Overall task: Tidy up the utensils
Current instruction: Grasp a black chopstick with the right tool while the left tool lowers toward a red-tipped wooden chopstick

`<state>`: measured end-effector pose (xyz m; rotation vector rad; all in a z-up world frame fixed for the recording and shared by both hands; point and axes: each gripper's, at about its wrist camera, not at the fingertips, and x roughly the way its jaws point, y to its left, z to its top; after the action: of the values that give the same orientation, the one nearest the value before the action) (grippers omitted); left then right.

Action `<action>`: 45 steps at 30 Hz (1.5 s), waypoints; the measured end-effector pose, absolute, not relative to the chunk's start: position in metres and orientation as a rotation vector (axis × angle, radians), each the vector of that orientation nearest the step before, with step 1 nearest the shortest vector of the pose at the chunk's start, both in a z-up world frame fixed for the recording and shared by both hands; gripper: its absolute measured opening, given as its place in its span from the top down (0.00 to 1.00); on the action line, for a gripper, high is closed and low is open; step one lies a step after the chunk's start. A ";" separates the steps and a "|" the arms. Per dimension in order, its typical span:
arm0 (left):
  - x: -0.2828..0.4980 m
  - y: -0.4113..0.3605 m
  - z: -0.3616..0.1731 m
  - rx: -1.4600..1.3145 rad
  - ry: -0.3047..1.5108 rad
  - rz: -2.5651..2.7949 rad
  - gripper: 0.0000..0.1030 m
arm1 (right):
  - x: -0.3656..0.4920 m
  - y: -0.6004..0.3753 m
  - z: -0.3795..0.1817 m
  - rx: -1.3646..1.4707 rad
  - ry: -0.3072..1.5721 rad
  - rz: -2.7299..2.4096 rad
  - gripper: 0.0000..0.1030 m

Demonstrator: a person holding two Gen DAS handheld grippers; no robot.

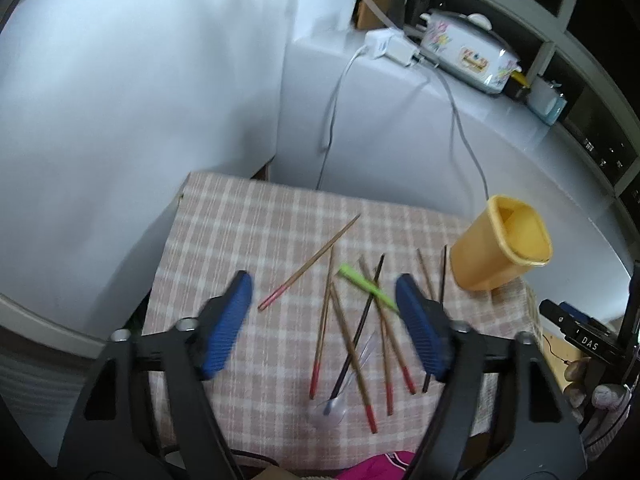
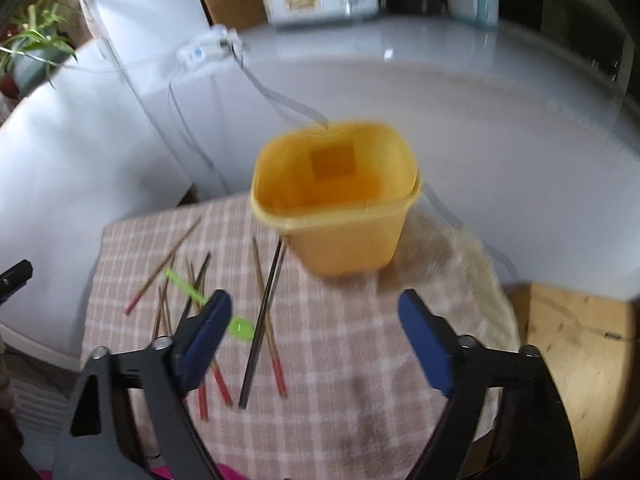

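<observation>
Several red-tipped wooden chopsticks point(image 1: 324, 332) and dark chopsticks point(image 1: 362, 322) lie scattered on a pink checked cloth point(image 1: 224, 232). A green plastic spoon point(image 1: 366, 285) lies across them, and a clear spoon point(image 1: 330, 410) rests near the front. A yellow plastic cup point(image 1: 500, 242) stands upright and empty at the right. My left gripper point(image 1: 324, 288) hangs open above the pile, holding nothing. My right gripper point(image 2: 314, 306) is open over the cloth point(image 2: 340, 344) just in front of the cup point(image 2: 336, 196), with the chopsticks point(image 2: 264, 320) and green spoon point(image 2: 240, 326) at its left finger.
A white appliance point(image 1: 120, 120) and a white counter point(image 1: 400, 128) with cables rise behind the small table. A flowered cooker point(image 1: 464, 52) sits on the counter. A wooden box point(image 2: 576, 360) stands to the right, a potted plant point(image 2: 32, 40) at far left.
</observation>
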<state>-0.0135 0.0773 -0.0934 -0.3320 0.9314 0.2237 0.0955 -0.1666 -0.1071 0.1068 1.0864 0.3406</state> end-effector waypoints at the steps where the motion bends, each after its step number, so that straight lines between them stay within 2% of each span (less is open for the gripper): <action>1: -0.015 0.078 -0.098 -0.332 0.944 0.230 0.38 | 0.095 -0.166 -0.114 0.117 1.112 0.353 0.26; 5: -0.022 0.087 -0.122 -0.368 1.014 0.244 0.45 | 0.089 -0.161 -0.140 0.146 1.204 0.400 0.38; 11: -0.033 0.101 -0.147 -0.372 1.071 0.267 0.59 | 0.081 -0.148 -0.160 0.162 1.260 0.441 0.51; 13: -0.032 0.103 -0.153 -0.380 1.082 0.255 0.60 | 0.079 -0.143 -0.162 0.151 1.267 0.455 0.55; 15: -0.029 0.104 -0.158 -0.397 1.090 0.231 0.64 | 0.079 -0.140 -0.163 0.147 1.275 0.464 0.56; 28: -0.005 0.100 -0.195 -0.401 1.212 0.046 0.73 | 0.083 -0.115 -0.186 0.249 1.393 0.441 0.73; 33: 0.003 0.097 -0.208 -0.402 1.227 0.036 0.78 | 0.082 -0.105 -0.197 0.272 1.421 0.456 0.74; 36: 0.010 0.096 -0.217 -0.441 1.241 0.042 0.81 | 0.085 -0.101 -0.202 0.251 1.438 0.480 0.81; 39: 0.019 0.087 -0.226 -0.413 1.258 0.030 0.84 | 0.091 -0.103 -0.205 0.253 1.435 0.488 0.81; 45: 0.029 0.077 -0.243 -0.396 1.312 -0.011 0.85 | 0.097 -0.110 -0.216 0.356 1.464 0.477 0.87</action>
<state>0.0294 0.0767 -0.2433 -0.3957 1.3118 -0.0113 0.0973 -0.1103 -0.2162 0.3565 1.4637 0.4772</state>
